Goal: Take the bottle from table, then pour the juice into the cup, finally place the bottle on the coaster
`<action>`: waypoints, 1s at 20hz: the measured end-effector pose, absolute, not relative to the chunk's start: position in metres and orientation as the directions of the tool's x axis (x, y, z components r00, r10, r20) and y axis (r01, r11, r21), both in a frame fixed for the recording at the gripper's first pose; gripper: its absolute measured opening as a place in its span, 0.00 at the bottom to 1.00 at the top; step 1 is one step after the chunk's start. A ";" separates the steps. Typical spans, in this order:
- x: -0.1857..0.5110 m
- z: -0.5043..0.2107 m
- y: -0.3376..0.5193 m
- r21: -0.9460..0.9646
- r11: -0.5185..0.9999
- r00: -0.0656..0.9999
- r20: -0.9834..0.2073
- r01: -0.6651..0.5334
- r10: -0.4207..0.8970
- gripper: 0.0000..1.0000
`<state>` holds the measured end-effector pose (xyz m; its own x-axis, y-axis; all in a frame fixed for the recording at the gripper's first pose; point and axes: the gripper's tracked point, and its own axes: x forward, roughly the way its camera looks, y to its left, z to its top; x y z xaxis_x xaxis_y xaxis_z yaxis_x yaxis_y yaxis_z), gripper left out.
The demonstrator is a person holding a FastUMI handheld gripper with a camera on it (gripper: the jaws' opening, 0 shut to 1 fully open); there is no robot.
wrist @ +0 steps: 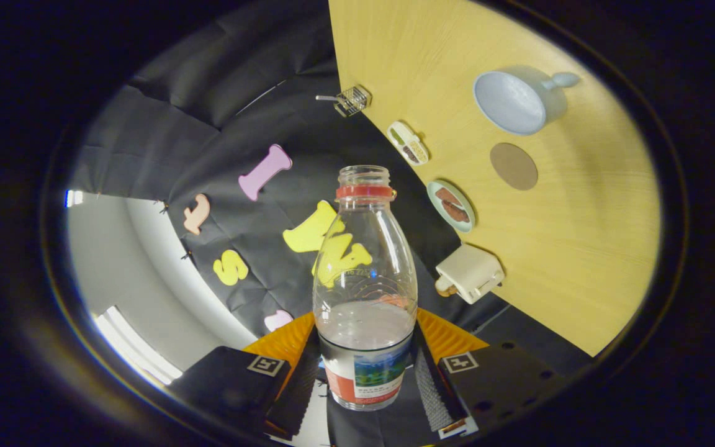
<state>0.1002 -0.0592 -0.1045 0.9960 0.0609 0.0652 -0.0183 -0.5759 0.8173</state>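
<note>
Aloft, gripper [367, 372] clamps uncapped bottle [365, 273] between both fingers; cup [512, 102] and coaster [514, 166] on bench [587, 248] beyond.

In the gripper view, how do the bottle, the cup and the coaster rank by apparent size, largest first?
1. Bottle, held between the claw's fingers; it is closest to the camera, so it looks enlarged.
2. Cup, on the table.
3. Coaster, beside the cup, clearly smaller.

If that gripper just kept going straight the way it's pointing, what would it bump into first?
Probably the booth's black cloth wall. The gripper is shut on the bottle, which points past the table's edge, so the bottle's open mouth would likely touch the cloth first, though depth is unclear.
</note>
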 end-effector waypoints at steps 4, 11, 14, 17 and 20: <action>0.104 -0.134 -0.052 0.810 -0.584 0.995 0.015 0.045 0.097 0.77; 0.103 -0.137 -0.054 0.857 -0.510 0.994 -0.024 0.074 0.103 0.77; 0.101 -0.131 -0.055 0.913 -0.403 0.996 -0.030 0.061 0.083 0.77; 0.097 -0.132 -0.054 0.958 -0.281 0.998 -0.034 0.050 0.061 0.77; 0.088 -0.132 -0.056 0.987 -0.154 0.998 -0.041 0.046 0.040 0.77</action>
<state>0.0883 -0.0555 -0.1324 0.9984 0.0396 -0.0407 0.0464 -0.1541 0.9870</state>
